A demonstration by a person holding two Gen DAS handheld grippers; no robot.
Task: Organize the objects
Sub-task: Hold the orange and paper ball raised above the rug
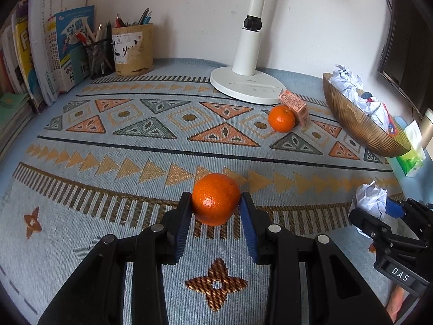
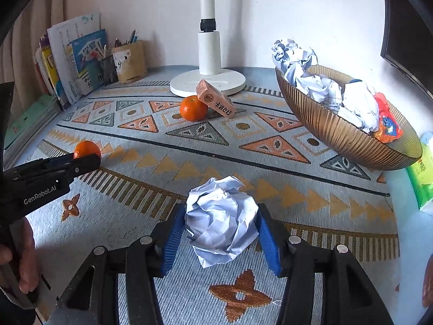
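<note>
My left gripper is shut on an orange, its blue pads pressing both sides just above the patterned cloth. In the right wrist view that orange peeks over the left gripper's black finger at the left edge. My right gripper is shut on a crumpled white paper ball, and both pads touch it. A second orange lies farther back against a small tan box. At the right, a ribbed golden bowl holds several paper balls and a red wrapper.
A white lamp base stands at the back centre. Two pen holders and a row of books fill the back left corner. A green tissue pack and a dark monitor are on the right. A hand grips the left tool.
</note>
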